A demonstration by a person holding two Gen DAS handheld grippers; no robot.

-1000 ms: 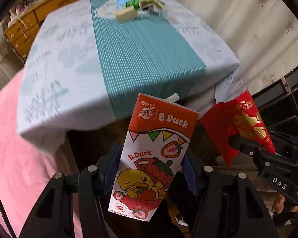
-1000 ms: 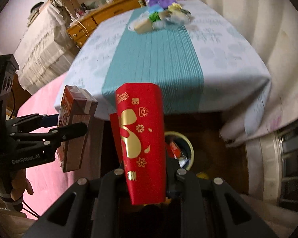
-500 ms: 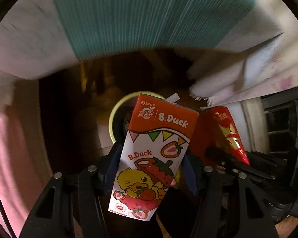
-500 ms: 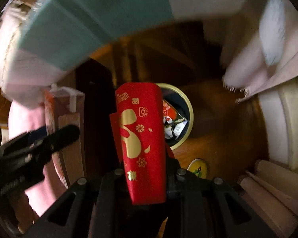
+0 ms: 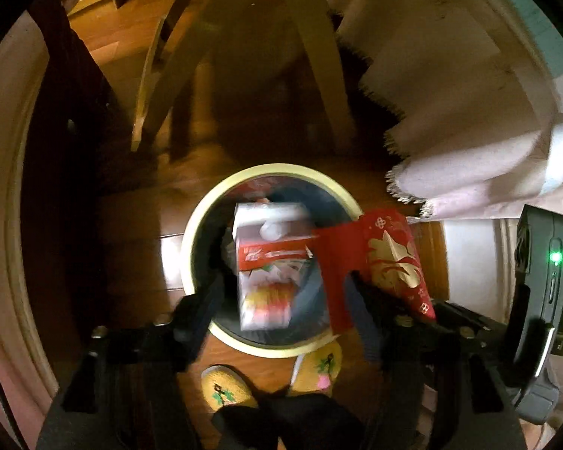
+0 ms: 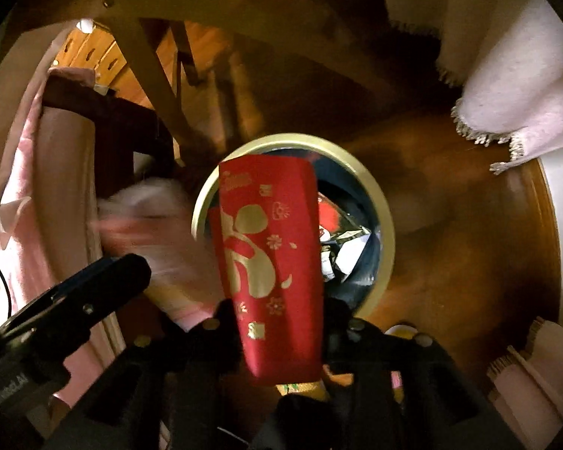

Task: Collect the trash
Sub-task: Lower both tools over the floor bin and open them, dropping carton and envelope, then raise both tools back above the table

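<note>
Item: milk carton point(image 5: 268, 262), blurred, clear of my left tongs point(image 5: 285, 300), whose jaws have just been opening; it hangs long axis downward over the bin point(image 5: 206, 202) directly below.
Item: red envelope point(image 6: 270, 266), upright between my right tongs point(image 6: 277, 322), jaws just opening, seemingly released; bin point(image 6: 388, 232) just ahead.

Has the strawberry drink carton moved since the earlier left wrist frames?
Yes. The strawberry drink carton has left the opened left gripper, tipping forward over the yellow-rimmed round bin below.
</note>
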